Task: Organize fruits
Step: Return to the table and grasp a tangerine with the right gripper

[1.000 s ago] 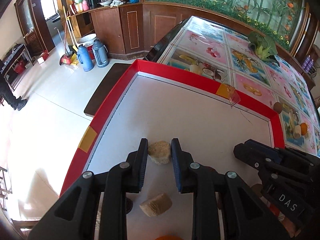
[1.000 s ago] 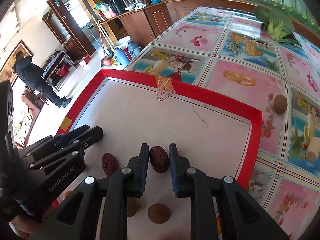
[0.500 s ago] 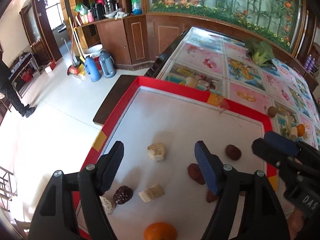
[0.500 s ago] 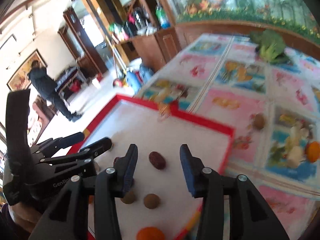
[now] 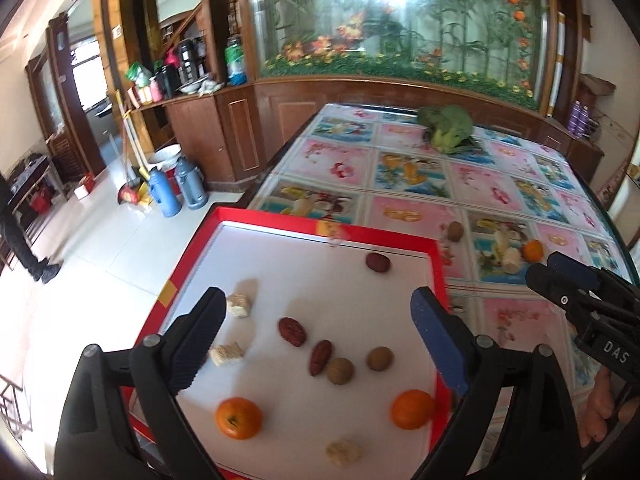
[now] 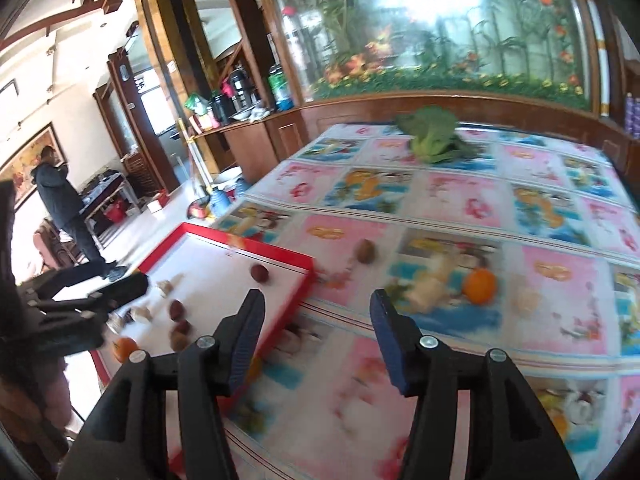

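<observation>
My left gripper (image 5: pixel 320 336) is opening, empty, above the red-rimmed white tray (image 5: pixel 400 240); my right gripper (image 6: pixel 316 336) is opening, empty, beside it over the table (image 6: pixel 440 200).

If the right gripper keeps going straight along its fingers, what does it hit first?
Probably bare tablecloth: nothing lies between the right gripper's opening jaws. Farther along that line sit a pale chunk and an orange, but blur leaves depth uncertain.

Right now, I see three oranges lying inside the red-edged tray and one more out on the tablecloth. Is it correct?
Not quite: the red-edged tray holds two oranges, not three, as the left wrist view shows. One more orange does lie out on the tablecloth.
</observation>
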Tool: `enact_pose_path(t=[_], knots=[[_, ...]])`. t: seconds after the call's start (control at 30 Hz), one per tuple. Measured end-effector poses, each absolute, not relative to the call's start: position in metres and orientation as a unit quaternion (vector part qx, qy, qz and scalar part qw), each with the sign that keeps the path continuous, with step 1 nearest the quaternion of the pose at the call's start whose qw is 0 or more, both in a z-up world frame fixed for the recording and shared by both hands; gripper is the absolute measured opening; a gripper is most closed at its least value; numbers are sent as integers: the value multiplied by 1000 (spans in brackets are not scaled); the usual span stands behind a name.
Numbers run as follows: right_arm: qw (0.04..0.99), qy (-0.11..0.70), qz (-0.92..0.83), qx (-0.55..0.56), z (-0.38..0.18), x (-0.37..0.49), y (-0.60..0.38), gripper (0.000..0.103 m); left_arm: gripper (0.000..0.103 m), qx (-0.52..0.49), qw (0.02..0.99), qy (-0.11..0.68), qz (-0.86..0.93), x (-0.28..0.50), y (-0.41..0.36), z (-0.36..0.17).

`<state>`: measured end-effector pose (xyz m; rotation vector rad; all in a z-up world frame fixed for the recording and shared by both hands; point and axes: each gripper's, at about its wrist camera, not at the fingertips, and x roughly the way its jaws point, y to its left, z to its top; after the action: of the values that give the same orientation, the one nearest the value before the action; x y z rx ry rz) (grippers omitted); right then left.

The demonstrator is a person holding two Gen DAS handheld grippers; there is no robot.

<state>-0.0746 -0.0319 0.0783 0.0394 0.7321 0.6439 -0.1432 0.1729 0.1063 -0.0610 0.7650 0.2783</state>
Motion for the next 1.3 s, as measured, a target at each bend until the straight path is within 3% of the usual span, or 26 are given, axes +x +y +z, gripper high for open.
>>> enact_pose_path(t=[0.43,1.2,1.3], knots=[[905,372,196,63,52,-74,-153,57,94,31,917,394,51,-149,96,93],[886,392,224,104,45,-40,-155,57,94,50,907,418,23,-135,70,84],[880,382,255,118,55,-22,-135,50,94,48,914,402,28,-136,71,96]])
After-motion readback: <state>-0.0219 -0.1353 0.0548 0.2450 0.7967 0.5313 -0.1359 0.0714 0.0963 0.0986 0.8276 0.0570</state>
